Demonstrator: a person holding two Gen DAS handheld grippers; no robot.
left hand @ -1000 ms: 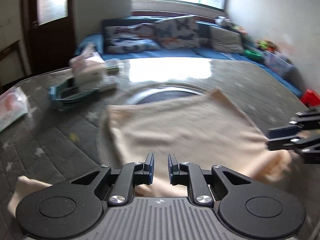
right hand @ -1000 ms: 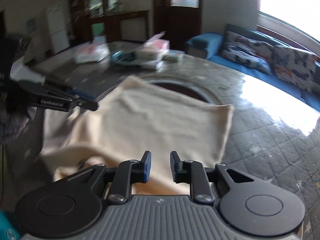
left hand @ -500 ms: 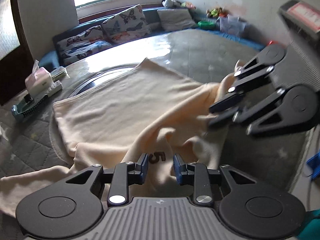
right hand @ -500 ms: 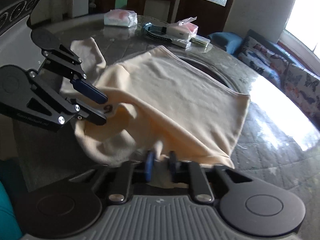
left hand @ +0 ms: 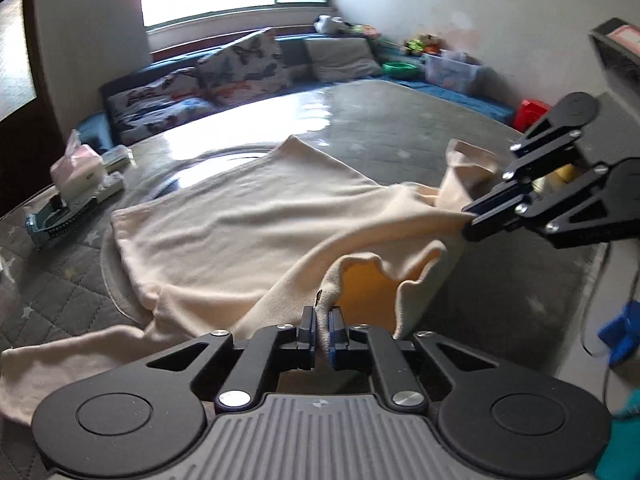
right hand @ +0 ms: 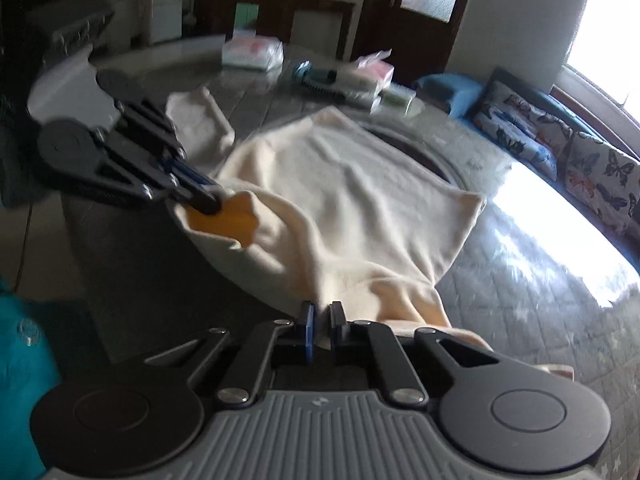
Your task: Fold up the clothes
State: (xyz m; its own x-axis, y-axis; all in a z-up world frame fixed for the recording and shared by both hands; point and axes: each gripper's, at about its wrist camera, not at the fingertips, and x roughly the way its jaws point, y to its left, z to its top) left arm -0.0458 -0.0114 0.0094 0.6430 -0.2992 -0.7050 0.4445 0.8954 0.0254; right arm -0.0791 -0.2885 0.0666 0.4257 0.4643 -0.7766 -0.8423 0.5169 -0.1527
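Now your left gripper is clamped on the near edge of the cream shirt, and your right gripper pinches another part of that edge. Between them the fabric lifts off the round table, while its far half lies flat near the tissue box.
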